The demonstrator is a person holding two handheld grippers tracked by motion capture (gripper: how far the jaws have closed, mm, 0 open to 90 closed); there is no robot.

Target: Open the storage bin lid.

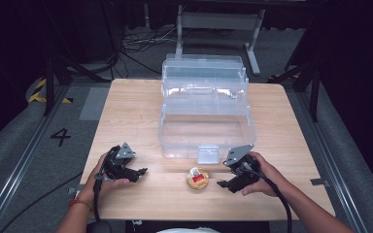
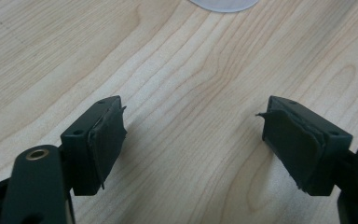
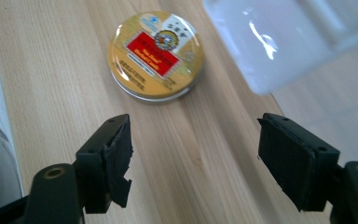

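Observation:
A small round yellow tin with a red label lies flat on the wooden table, just in front of a clear plastic box. My right gripper rests low to the tin's right, pointing left at it, jaws open and empty. In the right gripper view the tin lies a short way beyond the open fingertips, beside the box's front latch. My left gripper sits at the table's left front, open, with bare wood between its jaws.
The clear box stands in the table's middle with its lid raised toward the far edge. A person's forearms reach in over the near edge. Around the table are metal floor rails, cables and a frame stand.

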